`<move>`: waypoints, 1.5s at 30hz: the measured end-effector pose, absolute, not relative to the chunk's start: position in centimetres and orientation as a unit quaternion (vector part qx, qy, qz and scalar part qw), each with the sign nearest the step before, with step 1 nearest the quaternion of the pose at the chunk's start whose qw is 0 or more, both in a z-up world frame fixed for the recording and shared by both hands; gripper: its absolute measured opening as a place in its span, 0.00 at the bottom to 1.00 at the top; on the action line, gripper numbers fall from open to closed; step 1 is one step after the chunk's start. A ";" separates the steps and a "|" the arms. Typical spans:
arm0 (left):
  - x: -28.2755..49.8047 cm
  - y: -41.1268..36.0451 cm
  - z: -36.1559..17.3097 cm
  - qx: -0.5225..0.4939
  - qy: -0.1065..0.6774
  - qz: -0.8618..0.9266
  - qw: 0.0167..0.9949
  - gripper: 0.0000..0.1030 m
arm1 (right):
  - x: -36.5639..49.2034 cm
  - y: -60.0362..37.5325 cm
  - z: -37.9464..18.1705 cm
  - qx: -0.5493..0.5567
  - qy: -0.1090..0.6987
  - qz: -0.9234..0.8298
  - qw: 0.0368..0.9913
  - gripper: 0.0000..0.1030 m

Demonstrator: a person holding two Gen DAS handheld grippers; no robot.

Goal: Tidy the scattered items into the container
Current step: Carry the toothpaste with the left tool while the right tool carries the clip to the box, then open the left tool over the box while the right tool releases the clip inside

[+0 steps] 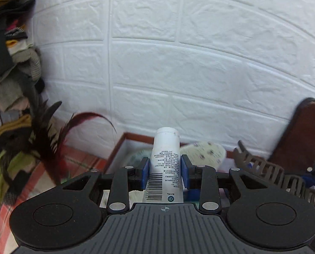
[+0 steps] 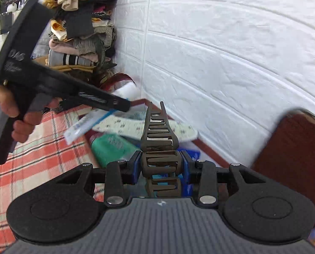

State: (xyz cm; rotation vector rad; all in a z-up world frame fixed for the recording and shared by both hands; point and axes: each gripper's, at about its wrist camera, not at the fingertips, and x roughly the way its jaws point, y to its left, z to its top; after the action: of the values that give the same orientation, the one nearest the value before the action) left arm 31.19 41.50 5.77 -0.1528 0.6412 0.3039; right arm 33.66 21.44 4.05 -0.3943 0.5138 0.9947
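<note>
My left gripper (image 1: 165,167) is shut on a white tube (image 1: 166,158) with a barcode, cap end pointing away, above the near corner of a red-rimmed box (image 1: 119,148). In the right wrist view my right gripper (image 2: 161,165) is shut on a brown hair claw clip (image 2: 160,139), held over the same box (image 2: 210,152). That view also shows the left gripper (image 2: 123,103), blurred, with the tube (image 2: 128,91) above the box's left side. Inside the box lie a patterned insole (image 2: 136,124), a green pack (image 2: 110,146) and a blue-and-white packet (image 2: 81,128).
A white brick-pattern wall (image 2: 221,53) stands right behind the box. A tall pile of folded clothes (image 2: 81,31) and dark red feathers (image 1: 57,139) stand at the left. A brown board (image 2: 295,148) leans at the right. A red plaid cloth (image 2: 30,158) covers the table. A person's hand (image 2: 15,114) holds the left gripper.
</note>
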 end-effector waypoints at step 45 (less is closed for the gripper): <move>22.7 37.0 6.9 -0.047 0.273 0.231 0.933 1.00 | 32.4 14.7 6.0 -0.040 0.233 0.490 0.839 0.99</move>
State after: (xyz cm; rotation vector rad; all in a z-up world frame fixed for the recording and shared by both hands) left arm 22.68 37.02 6.86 -0.0968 0.5587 0.4728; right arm 32.40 14.66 5.99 -0.0846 0.4925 1.0351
